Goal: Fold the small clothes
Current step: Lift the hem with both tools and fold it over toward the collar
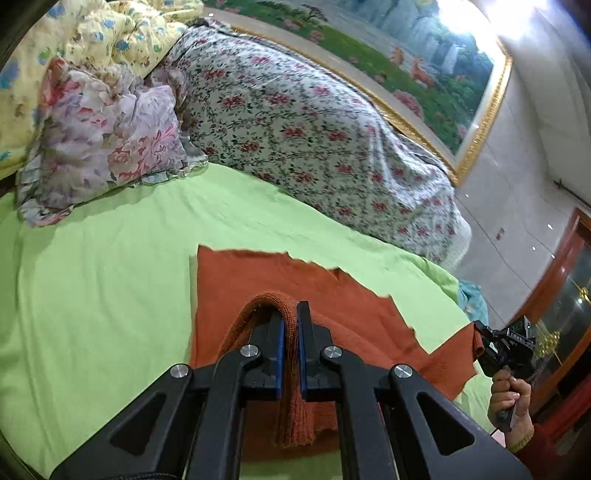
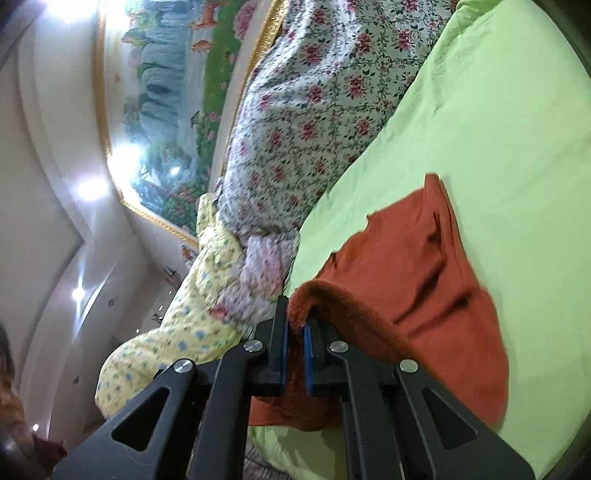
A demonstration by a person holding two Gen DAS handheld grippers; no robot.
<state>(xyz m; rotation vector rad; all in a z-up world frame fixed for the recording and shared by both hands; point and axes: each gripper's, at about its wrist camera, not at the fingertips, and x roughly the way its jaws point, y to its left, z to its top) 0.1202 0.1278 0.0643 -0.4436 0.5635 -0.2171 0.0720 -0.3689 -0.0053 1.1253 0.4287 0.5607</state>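
A rust-orange knit garment lies on the light green bedsheet. My left gripper is shut on a ribbed edge of the garment, which loops over its left finger and hangs between the blue pads. In the left wrist view my right gripper shows at the far right, held by a hand, pinching another corner of the garment. In the right wrist view my right gripper is shut on a thick ribbed edge of the orange garment, which drapes over its right finger onto the green sheet.
A floral quilt is heaped along the far side of the bed. A ruffled floral pillow and a yellow flowered quilt lie at the left. A gold-framed landscape painting hangs on the wall behind.
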